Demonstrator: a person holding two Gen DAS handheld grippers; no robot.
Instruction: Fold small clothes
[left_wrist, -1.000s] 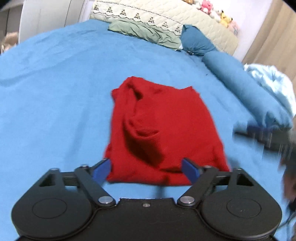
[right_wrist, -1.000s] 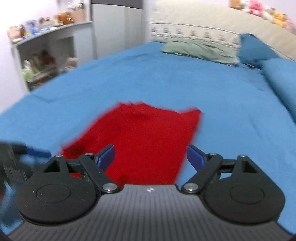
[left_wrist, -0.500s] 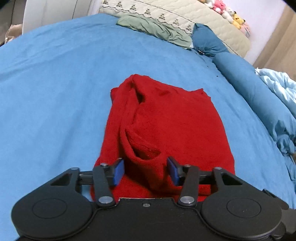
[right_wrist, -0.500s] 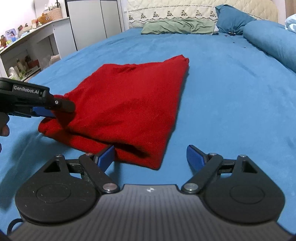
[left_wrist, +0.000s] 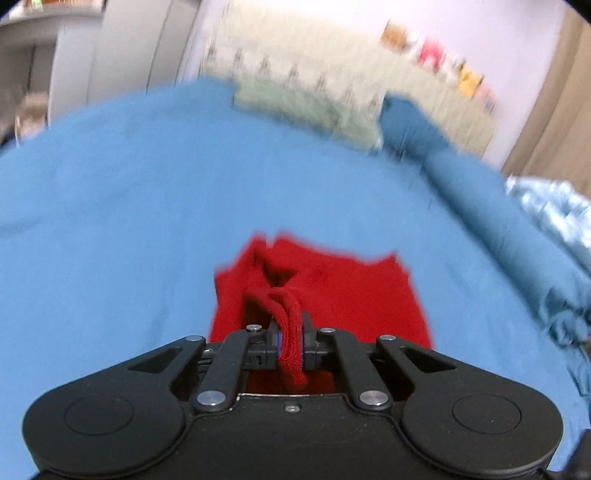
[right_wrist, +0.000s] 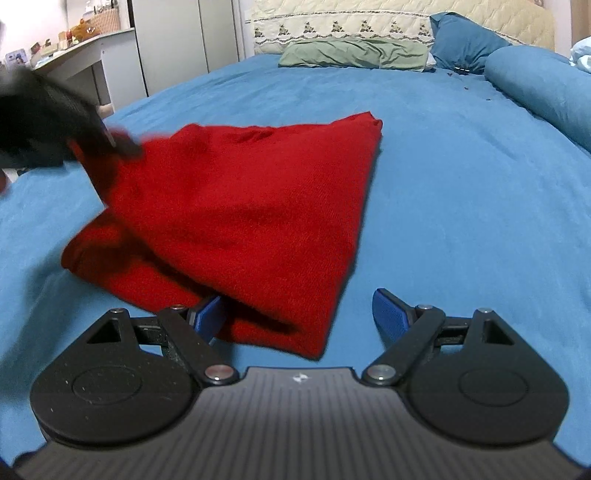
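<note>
On the blue bed (right_wrist: 443, 155), the left claw (left_wrist: 290, 341) clamps one bunched edge of the red garment (right_wrist: 240, 214) while the right claw (right_wrist: 295, 314) gapes at its near corner, so lifting one-sided could drag it crooked.

Left claw (left_wrist: 291, 341) clamped; right claw (right_wrist: 301, 319) spread wide.

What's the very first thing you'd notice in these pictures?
The bright red garment in the middle of the big blue bed. The left gripper has just closed on a bunched fold at its near edge, while the right gripper sits open at the garment's near corner.
</note>
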